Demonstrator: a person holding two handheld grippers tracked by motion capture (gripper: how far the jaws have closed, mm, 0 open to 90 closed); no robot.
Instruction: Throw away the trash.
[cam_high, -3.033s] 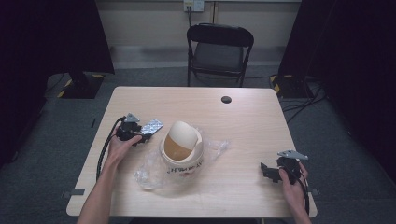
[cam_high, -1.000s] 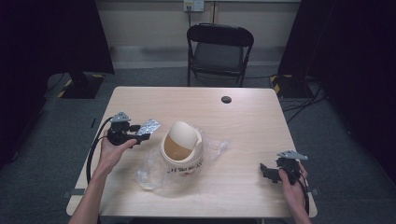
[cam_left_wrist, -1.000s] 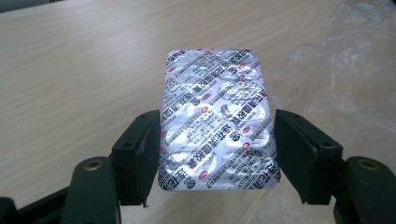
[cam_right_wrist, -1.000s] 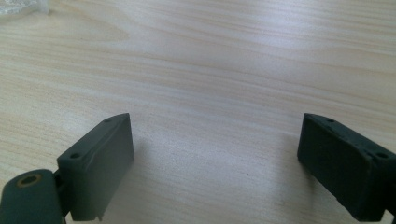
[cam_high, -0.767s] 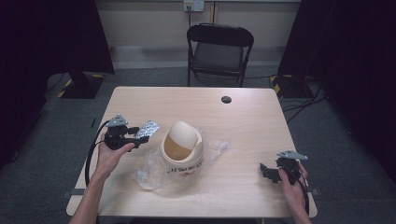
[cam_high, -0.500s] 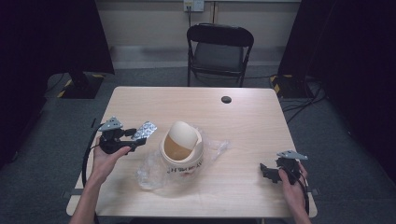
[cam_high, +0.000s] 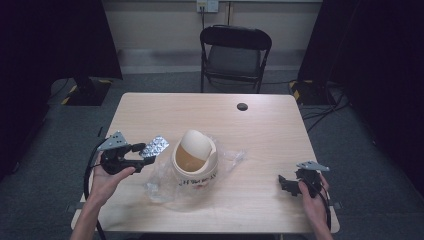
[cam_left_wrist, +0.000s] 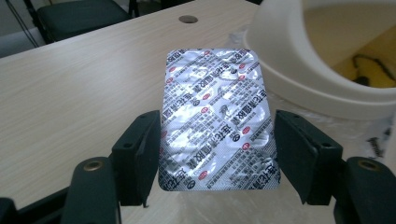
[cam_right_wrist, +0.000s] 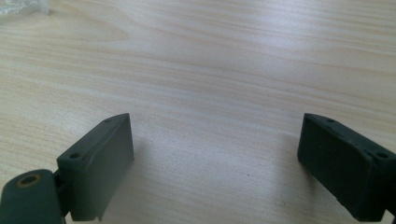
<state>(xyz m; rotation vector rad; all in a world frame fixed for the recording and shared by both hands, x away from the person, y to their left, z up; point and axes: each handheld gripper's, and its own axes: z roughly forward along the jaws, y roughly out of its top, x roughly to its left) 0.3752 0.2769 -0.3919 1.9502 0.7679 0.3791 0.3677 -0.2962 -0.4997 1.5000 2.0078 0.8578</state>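
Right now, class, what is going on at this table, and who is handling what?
A person sits at a wooden table with a gripper in each hand. The left gripper is shut on a silver foil pill sheet, gripping it by its two long edges and holding it above the table beside a small cream bin. The bin stands on a crumpled clear plastic bag, and its swing lid is tilted open. The right gripper rests near the table's right edge, jaws wide open with nothing between them.
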